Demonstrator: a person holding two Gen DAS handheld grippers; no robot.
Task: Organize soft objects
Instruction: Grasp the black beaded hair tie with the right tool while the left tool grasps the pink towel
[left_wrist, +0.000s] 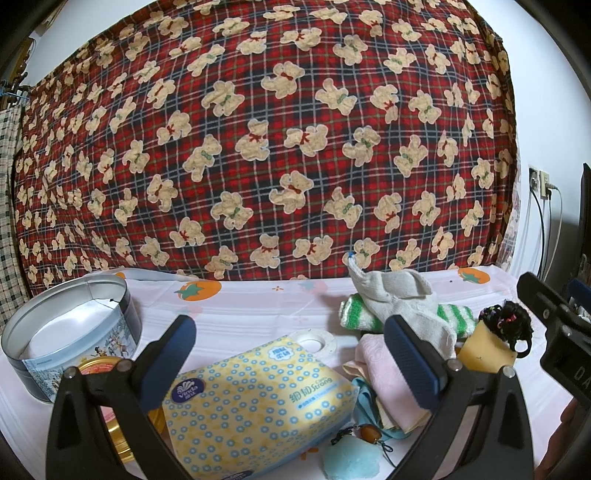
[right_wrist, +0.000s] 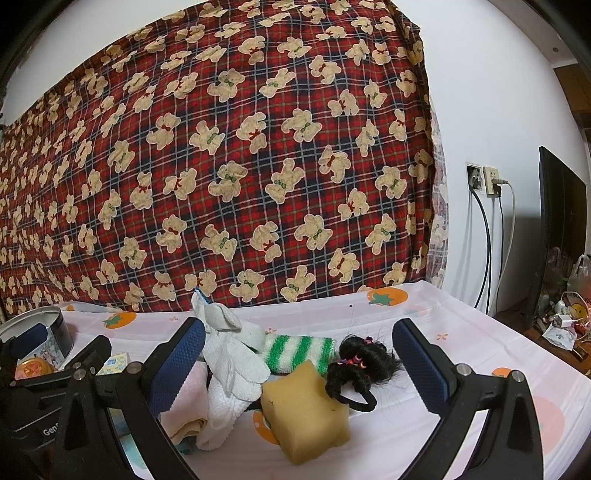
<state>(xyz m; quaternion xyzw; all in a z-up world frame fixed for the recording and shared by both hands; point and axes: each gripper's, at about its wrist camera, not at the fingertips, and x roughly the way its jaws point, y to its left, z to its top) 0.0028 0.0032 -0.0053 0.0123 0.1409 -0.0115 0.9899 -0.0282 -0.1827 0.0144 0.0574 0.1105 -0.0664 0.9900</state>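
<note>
My left gripper (left_wrist: 291, 341) is open over a yellow tissue pack (left_wrist: 258, 406) that lies between and below its fingers. Right of the pack lie a folded pink cloth (left_wrist: 380, 373), white knit gloves (left_wrist: 399, 295) and a green-striped cloth (left_wrist: 358, 314). My right gripper (right_wrist: 299, 339) is open above a yellow sponge (right_wrist: 306, 410). A black curly hairpiece with a hair tie (right_wrist: 362, 365) rests on the sponge. The white gloves (right_wrist: 232, 350) and the striped cloth (right_wrist: 299, 349) lie just beyond. A round open tin (left_wrist: 70, 328) stands at the left.
A bear-patterned plaid blanket (left_wrist: 277, 147) hangs behind the white fruit-print table cover (right_wrist: 461, 332). A gold lid (left_wrist: 103, 369), a white tape ring (left_wrist: 317, 341), a light-blue foam piece (left_wrist: 351, 461) and a blue ribbon lie near the pack. A dark monitor (right_wrist: 557, 229) and clutter stand at right.
</note>
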